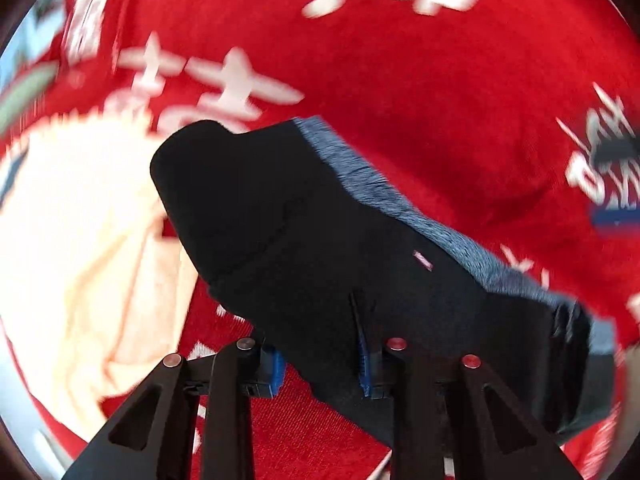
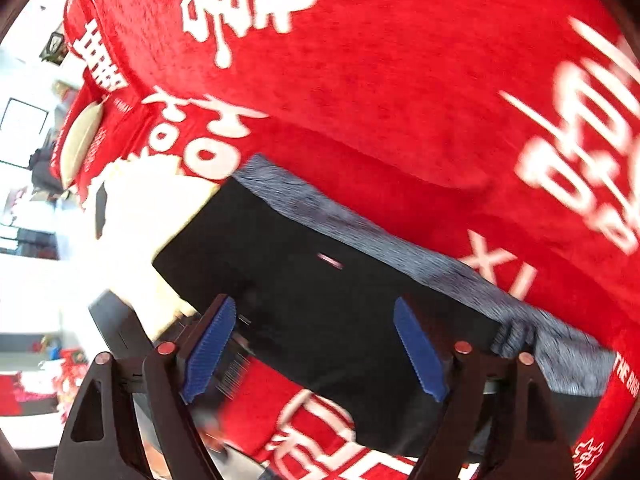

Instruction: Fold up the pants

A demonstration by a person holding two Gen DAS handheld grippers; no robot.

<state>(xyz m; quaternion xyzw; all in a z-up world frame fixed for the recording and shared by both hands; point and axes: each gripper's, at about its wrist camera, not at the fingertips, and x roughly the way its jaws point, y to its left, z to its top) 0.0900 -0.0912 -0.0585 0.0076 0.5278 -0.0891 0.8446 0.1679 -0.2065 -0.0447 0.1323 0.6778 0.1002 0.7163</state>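
Ribbed blue pads (image 2: 420,350) | black pants (image 2: 304,280), heathered grey waistband (image 2: 400,248) | red plush blanket (image 2: 400,100)

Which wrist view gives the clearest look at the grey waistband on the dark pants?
The right wrist view: the grey waistband runs unbroken along the dark pants, over the red blanket. The left wrist view shows it too, more blurred.
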